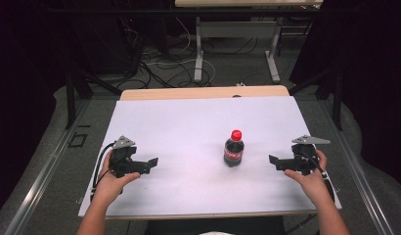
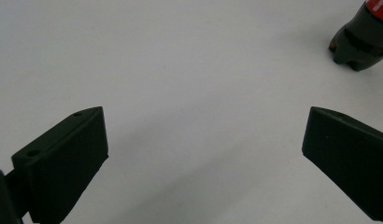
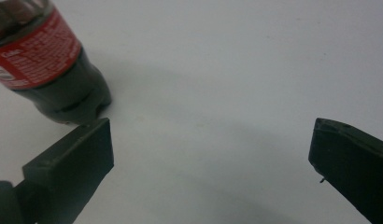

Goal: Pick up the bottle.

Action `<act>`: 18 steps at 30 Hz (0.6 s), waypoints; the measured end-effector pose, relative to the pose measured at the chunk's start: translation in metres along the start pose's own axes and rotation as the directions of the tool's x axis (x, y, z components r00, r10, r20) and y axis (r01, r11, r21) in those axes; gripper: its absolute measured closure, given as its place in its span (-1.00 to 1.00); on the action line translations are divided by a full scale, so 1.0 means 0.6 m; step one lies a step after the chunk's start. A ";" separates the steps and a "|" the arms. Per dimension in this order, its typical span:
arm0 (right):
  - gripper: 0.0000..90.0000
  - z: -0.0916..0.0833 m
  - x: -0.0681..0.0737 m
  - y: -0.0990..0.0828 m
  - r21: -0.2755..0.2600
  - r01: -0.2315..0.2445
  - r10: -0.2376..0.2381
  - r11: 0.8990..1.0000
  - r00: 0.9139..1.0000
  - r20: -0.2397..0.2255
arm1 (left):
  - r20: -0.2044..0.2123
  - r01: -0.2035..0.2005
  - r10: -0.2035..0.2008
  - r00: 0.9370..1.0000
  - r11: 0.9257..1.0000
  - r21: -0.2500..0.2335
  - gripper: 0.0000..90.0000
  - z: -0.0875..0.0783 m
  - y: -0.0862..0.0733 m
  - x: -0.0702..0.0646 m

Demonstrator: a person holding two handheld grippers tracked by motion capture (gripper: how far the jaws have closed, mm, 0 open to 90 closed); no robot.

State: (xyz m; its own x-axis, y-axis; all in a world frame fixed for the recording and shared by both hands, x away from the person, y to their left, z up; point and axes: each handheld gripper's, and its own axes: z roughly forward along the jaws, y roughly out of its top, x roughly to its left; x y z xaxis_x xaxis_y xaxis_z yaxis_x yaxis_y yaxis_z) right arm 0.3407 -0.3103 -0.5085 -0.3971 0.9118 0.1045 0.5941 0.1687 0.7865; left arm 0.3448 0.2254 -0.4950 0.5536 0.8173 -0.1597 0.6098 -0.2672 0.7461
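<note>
In the high view, a small cola bottle [image 1: 233, 149] with a red cap [image 1: 236, 134] stands upright on the white worktop [image 1: 189, 127], a little right of the middle. The left gripper [image 1: 153, 161] is held low over the worktop, well apart from the bottle, and it points toward the bottle. The right gripper [image 1: 273, 159] is on the other side, nearer to the bottle but not touching it. Both pairs of fingers stand wide, with nothing between them.

In the left gripper view, the two black fingers [image 2: 68, 158] are spread far apart over bare white surface. The dark base of the bottle [image 2: 360, 44] is seen far off at the upper right corner.

In the right gripper view, the fingers [image 3: 77, 158] are also wide and empty. The bottle [image 3: 49, 70] is close, at the upper left, just beyond the left finger, and its red label [image 3: 35, 56] and lobed foot are plain to see.

I judge the bottle is full of dark drink, so it will be rather heavy for its size and fairly stiff. The plastic is smooth and round, so it may slip or turn in the fingers, and a push high up could tip it over. The best place to take hold seems the labelled middle of the body, squarely from the side; the narrow neck under the cap is a second choice.
</note>
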 end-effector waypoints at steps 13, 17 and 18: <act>-0.85 0.005 0.052 0.017 -0.011 0.102 -0.102 0.995 0.987 -0.124 | -0.005 -0.052 0.052 0.999 0.999 -0.013 -0.99 -0.018 0.006 -0.021; -0.84 0.014 0.080 0.023 -0.010 0.189 -0.188 0.982 0.970 -0.155 | 0.006 -0.043 0.044 0.999 0.999 -0.029 -0.99 -0.021 0.008 -0.027; -0.84 0.014 0.087 0.025 -0.012 0.202 -0.201 0.979 0.966 -0.161 | 0.006 -0.043 0.044 0.999 0.999 -0.029 -0.99 -0.021 0.008 -0.027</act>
State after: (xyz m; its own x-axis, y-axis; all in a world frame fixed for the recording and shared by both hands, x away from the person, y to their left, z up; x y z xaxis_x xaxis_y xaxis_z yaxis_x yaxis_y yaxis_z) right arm 0.3346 -0.2569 -0.4961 -0.6157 0.7869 0.0407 0.4932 0.3446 0.7987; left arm 0.3315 0.2175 -0.4808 0.5832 0.8017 -0.1312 0.5683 -0.2873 0.7710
